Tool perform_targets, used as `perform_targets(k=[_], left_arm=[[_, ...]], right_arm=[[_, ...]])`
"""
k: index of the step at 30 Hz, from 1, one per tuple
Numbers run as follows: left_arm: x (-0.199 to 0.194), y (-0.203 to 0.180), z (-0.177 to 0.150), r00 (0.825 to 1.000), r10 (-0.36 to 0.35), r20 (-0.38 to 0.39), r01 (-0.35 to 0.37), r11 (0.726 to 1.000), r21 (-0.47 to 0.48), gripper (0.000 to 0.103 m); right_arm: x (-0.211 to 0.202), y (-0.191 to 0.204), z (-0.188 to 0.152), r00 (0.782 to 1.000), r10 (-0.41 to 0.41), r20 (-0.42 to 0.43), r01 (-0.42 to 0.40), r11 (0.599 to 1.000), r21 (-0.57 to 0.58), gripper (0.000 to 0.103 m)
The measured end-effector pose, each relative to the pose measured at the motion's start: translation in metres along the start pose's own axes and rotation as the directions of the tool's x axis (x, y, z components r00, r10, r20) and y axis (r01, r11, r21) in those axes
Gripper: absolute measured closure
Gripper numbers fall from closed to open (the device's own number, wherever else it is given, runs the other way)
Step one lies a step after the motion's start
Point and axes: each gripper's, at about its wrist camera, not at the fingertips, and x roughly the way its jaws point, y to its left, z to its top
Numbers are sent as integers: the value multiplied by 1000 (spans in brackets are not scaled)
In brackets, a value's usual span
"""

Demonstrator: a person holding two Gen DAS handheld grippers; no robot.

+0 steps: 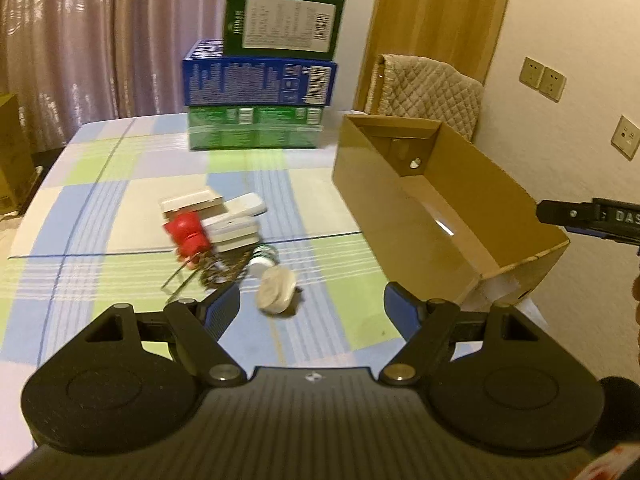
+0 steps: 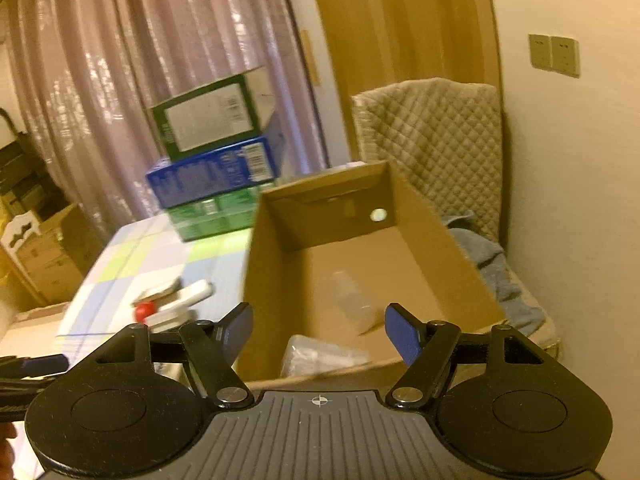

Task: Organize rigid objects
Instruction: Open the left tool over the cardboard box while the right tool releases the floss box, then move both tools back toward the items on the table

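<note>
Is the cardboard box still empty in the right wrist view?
No: a clear plastic bottle lies on the floor of the cardboard box, with a clear plastic item nearer the camera.

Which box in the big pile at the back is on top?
The dark green box with the white label; it sits on the blue box, which sits on the bright green box.
</note>
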Motion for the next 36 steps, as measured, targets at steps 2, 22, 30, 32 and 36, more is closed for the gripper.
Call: perform_targets(k=[2, 22, 30, 32, 36], left_arm=[[-7, 8, -5, 1000, 16, -3, -16, 1000, -9, 27], [-31, 89, -28, 989, 145, 2, -145, 988, -54, 27], [-10, 100, -27, 991, 136, -12, -136, 991, 4, 27], [-2, 103, -26, 991, 134, -17, -134, 991, 25, 27], [14, 109, -26, 993, 116, -23, -114, 991, 65, 27]], right_arm=[[-3, 12, -6, 1000, 17, -5, -18, 1000, -17, 33], [17, 101, -55, 984, 142, -107, -155, 980, -125, 33], [42, 115, -66, 979, 137, -150, -163, 971, -176, 33], [50, 119, -68, 977, 143, -157, -171, 967, -186, 33], [66, 125, -75, 976, 141, -166, -176, 960, -217, 33]])
